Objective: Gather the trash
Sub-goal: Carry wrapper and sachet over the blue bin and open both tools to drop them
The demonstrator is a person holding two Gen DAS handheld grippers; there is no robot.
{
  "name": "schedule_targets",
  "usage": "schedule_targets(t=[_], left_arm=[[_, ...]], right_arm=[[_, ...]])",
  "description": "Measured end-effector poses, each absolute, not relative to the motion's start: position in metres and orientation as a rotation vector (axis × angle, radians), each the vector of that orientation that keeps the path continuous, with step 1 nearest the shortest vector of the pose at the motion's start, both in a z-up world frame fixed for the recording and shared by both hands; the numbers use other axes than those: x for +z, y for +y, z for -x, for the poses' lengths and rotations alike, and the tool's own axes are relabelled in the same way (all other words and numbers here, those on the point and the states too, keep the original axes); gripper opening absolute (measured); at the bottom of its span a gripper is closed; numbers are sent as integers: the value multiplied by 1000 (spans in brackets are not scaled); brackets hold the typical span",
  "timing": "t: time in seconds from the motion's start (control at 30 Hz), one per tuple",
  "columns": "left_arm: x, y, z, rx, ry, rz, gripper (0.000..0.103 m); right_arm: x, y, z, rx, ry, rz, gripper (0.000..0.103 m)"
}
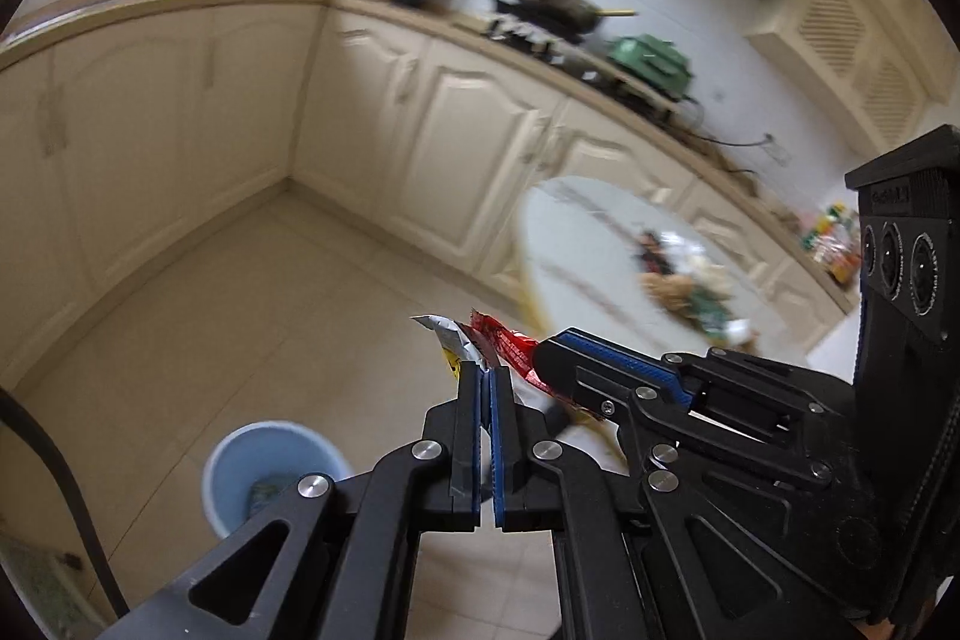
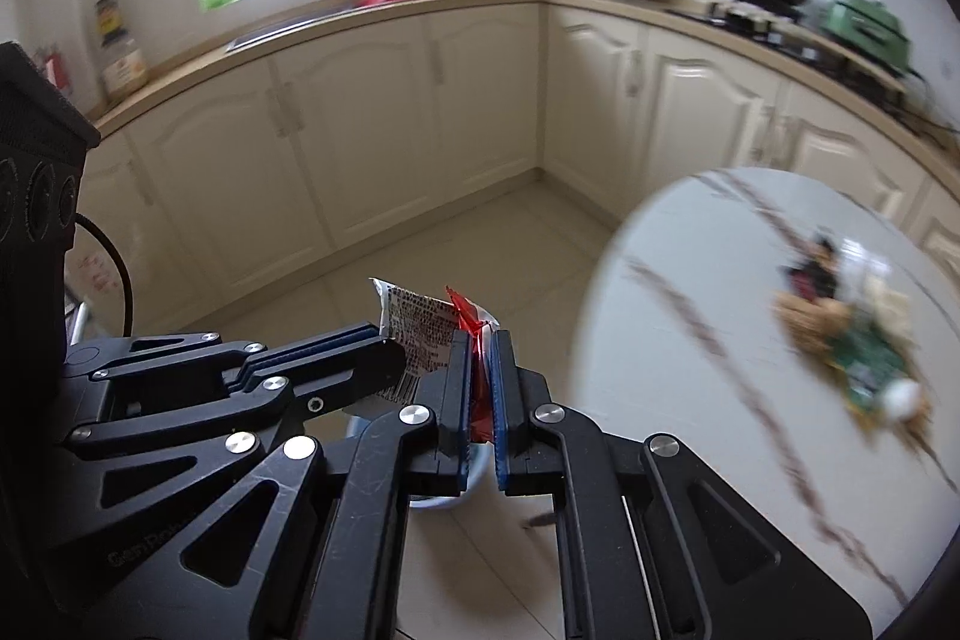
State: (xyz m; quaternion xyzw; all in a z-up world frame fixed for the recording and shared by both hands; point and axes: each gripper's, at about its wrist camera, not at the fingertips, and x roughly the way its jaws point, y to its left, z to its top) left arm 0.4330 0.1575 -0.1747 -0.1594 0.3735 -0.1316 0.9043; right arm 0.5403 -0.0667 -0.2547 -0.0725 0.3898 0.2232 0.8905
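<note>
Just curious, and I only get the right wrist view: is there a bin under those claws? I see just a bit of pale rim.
Observer: Yes. The left wrist view shows a whole light blue bin standing open on the floor tiles.
Visitor: Anything in it?
Observer: A small greenish thing lies at the bottom. It is too blurred to name.
Visitor: And the white wrapper beside my red wrapper?
Observer: Its other side is silvery with a yellow print, and it is pinched in the left gripper.
</note>
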Motion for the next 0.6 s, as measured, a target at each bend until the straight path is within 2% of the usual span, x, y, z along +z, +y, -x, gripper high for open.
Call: schedule_targets(t=[0.23,0.6], left_arm=[[-231,223,-454,-161,915,382,0],[-365,276,-524,-83,1217,455,0]], right_arm=[[-319,10,-575,559,919,190,6],[-488,43,-652,603,1232,73,9]])
